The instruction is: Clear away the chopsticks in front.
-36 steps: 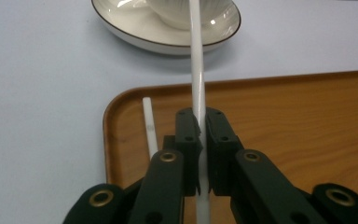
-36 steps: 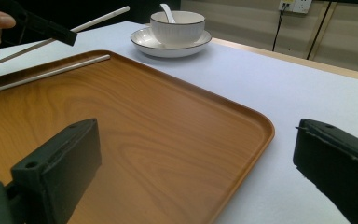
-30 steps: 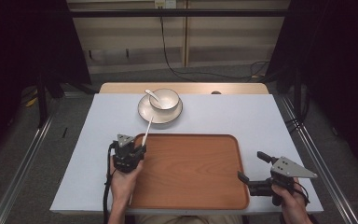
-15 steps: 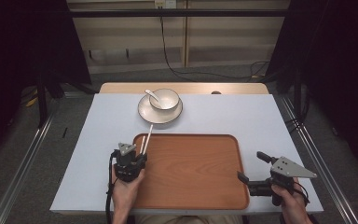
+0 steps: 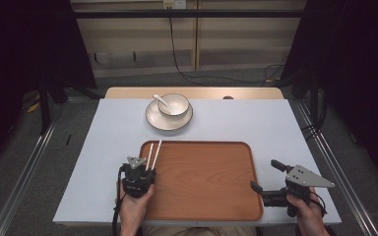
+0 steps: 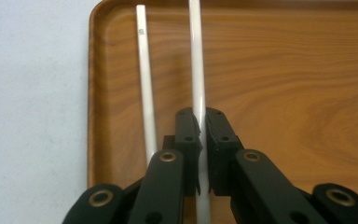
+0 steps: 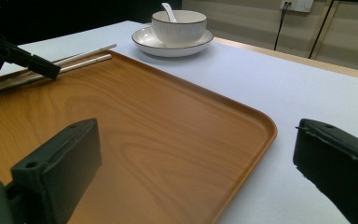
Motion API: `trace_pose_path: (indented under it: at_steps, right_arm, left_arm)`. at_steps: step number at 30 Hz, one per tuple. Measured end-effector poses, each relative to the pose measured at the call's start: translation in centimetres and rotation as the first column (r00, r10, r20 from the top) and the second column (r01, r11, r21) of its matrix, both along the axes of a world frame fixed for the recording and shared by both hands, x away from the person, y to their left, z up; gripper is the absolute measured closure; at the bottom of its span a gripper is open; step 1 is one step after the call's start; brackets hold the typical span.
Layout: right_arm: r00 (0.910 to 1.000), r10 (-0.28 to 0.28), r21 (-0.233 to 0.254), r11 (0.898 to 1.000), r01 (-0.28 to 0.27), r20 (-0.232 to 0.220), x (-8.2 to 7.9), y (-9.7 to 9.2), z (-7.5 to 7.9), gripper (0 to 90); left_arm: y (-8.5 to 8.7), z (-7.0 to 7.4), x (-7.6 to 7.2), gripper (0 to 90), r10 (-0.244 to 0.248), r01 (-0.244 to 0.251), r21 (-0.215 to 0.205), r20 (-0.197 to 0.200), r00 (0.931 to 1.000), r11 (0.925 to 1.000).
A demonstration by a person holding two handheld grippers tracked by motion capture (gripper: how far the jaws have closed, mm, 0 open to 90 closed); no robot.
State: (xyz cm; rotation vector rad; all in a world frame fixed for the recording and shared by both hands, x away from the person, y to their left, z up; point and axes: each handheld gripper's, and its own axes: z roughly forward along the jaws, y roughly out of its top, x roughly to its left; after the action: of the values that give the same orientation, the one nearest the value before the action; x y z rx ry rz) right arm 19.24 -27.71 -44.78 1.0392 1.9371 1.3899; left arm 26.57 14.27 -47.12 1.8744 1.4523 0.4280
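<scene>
A white-covered table (image 5: 226, 123) stands in a dim room, a wooden tray (image 5: 204, 182) near its front edge. At the tray's nine o'clock, the left tool (image 5: 142, 169) is clamped on one white chopstick (image 6: 196, 70); the second chopstick (image 6: 145, 88) lies beside it, its near end hidden under the jaws. The right tool (image 5: 266, 174), at four o'clock, stands apart, empty.

Even overhead light falls on the desk (image 5: 103, 162), while the room around it sinks into darkness. Shadows are soft and short. The wooden tray (image 7: 168, 140) carries a mild sheen. Nearby black jaws look slightly blurred
</scene>
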Motion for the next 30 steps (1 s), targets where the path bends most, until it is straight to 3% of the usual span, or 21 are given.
trace_pose_path:
  at_steps: [2, 4, 7, 11, 14, 18, 30]
  right_arm:
    - [1.0000, -0.001, 0.000, 1.000, 0.001, 0.000, 0.00, 0.00, -0.01, 0.6]
    - [1.0000, -0.003, 0.000, 1.000, 0.003, 0.000, 0.00, 0.00, 0.00, 0.6]
    - [1.0000, -0.001, -0.001, 1.000, 0.001, 0.000, -0.01, -0.01, 0.00, 0.6]
    - [1.0000, 0.004, 0.000, 1.000, -0.004, 0.000, 0.02, -0.01, -0.01, 0.6]
    - [1.0000, 0.002, 0.000, 1.000, -0.002, 0.001, 0.00, 0.00, 0.00, 0.6]
    - [1.0000, 0.005, 0.004, 1.000, -0.005, -0.006, 0.02, -0.04, 0.01, 0.6]
    - [1.0000, 0.008, 0.005, 1.000, -0.007, -0.004, 0.02, -0.05, 0.00, 0.6]
  left_arm:
    - [-0.24, 0.07, -0.11, 85.3, 0.003, -0.003, 0.023, 0.015, 0.9999, 0.9997]
    - [-0.41, -0.03, -0.04, 85.3, -0.008, 0.008, 0.018, -0.008, 0.9999, 0.9998]
    - [-0.58, -0.10, -0.02, 85.2, 0.002, -0.002, 0.025, -0.006, 1.0000, 0.9997]
    - [-1.02, -0.05, -0.05, 84.7, -0.011, 0.010, 0.077, 0.005, 0.9999, 0.9970]
    - [-0.57, -0.15, 0.03, 84.8, -0.015, 0.015, 0.037, -0.003, 0.9999, 0.9992]
    - [-0.95, -0.07, -0.02, 84.7, -0.015, 0.015, 0.074, 0.001, 0.9999, 0.9972]
    - [-0.92, -0.11, -0.05, 83.8, -0.021, 0.020, 0.071, 0.009, 0.9997, 0.9973]
